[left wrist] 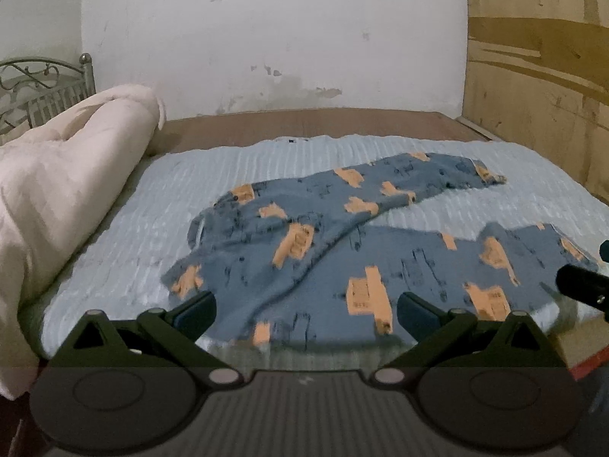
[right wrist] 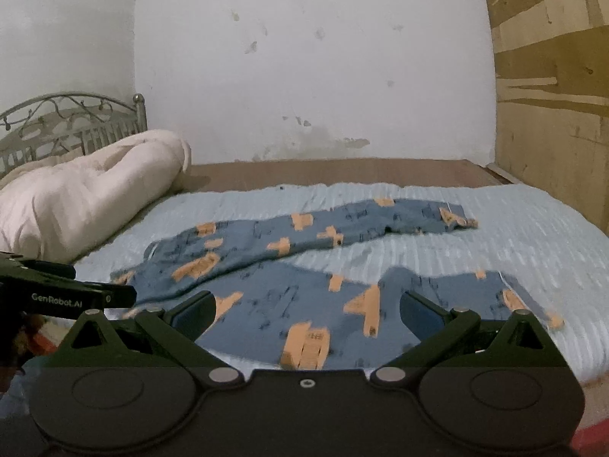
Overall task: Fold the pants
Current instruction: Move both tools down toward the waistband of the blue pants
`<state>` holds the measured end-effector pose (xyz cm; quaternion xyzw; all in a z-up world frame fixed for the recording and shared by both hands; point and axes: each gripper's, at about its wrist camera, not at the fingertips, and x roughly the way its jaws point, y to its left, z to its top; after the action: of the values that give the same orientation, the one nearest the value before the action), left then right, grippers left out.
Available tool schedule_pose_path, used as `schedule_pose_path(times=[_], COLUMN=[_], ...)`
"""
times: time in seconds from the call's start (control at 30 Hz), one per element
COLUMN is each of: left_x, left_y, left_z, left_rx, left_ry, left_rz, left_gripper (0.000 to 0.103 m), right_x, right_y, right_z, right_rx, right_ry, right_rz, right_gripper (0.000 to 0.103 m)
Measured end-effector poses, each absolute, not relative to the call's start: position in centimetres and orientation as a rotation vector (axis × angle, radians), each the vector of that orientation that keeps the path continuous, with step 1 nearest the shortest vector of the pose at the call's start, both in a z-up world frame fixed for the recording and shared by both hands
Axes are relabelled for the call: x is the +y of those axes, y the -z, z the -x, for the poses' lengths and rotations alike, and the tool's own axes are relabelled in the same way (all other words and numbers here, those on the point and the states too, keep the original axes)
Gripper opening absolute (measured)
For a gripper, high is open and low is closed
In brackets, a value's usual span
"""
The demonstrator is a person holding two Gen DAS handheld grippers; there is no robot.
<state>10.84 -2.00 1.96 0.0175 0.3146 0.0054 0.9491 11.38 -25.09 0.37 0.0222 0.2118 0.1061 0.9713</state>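
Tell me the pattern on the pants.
Blue pants with orange block-like patches and dark line marks; clearest in the right wrist view.

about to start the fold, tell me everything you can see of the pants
The pants are soft-looking blue fabric printed with orange blocky shapes and dark marks. They lie unfolded on the ribbed light-blue bedspread, waist toward the left, the two legs spread apart in a V toward the right. The far leg runs to a rumpled cuff; the near leg lies along the bed's front edge. Both grippers are open, and neither grips the fabric.

Black left gripper [left wrist: 306, 314] and right gripper [right wrist: 306, 312], blue-padded jaws, silver pivot screws, white "GenRobot.AI" lettering.
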Motion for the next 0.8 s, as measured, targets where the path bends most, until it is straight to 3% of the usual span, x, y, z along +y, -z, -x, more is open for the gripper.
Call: schedule_pose_path(times=[0.43,0.8], left_x=[0.9,6.9], left_y=[-2.6,-1.1], left_z=[-20.5,-30.6], left_rx=[0.706,0.770], left_ry=[0.013,0.075], left_rz=[0.029,0.116], left_gripper=[0.103,0.103], right_x=[-26.4,-25.8], right_y=[-1.7,-0.3], right_z=[-21.1,-34.6], right_rx=[0.447,0.588], right_ry=[-0.392,-0.460], right_rz=[-0.201,-0.074], right_gripper=[0.102,0.102])
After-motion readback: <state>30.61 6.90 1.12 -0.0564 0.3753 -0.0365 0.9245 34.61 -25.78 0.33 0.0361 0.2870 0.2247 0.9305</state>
